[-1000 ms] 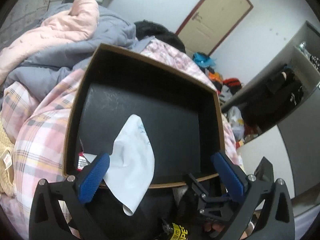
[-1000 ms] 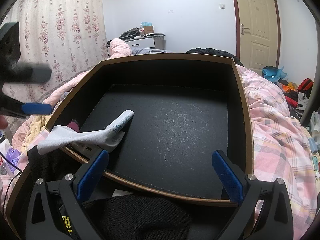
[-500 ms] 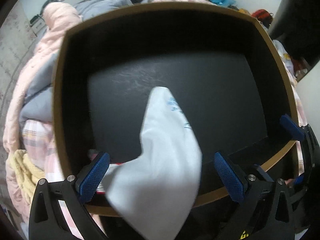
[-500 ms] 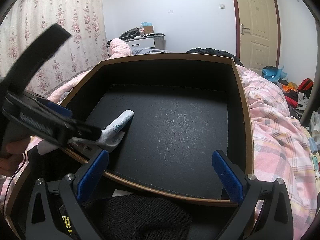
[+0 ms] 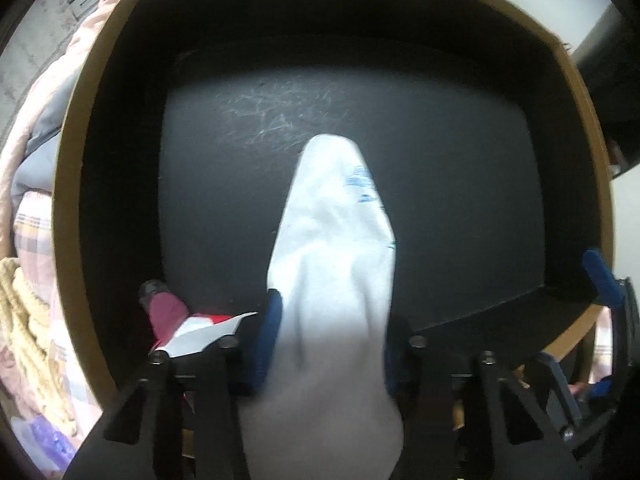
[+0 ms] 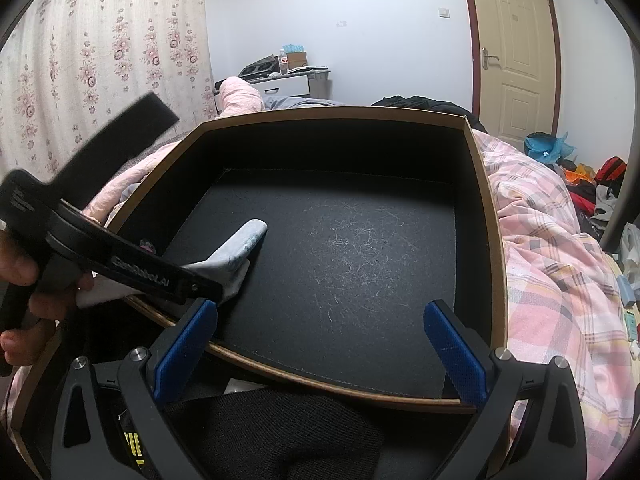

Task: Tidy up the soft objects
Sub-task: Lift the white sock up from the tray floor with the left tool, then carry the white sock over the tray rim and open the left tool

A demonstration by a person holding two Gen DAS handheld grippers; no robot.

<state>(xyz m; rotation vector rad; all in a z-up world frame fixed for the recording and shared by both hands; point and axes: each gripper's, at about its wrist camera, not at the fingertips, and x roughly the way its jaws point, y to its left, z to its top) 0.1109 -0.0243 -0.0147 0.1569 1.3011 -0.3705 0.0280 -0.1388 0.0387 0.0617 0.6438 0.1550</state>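
A white sock with small blue marks lies over the near edge of a black box with a brown rim; its toe rests on the box floor. My left gripper is shut on the sock's cuff end. In the right wrist view the sock shows at the box's left side, partly hidden by the left gripper's body. My right gripper is open and empty at the box's near edge, above a black knitted item.
A dark red item and a red-and-white packet lie in the box's near left corner. The box sits on a bed with a pink plaid quilt. A cream knit lies left. Curtain, desk and door stand behind.
My left gripper has swung over the box, dropped onto the sock and closed on its cuff end. The right gripper has not moved.
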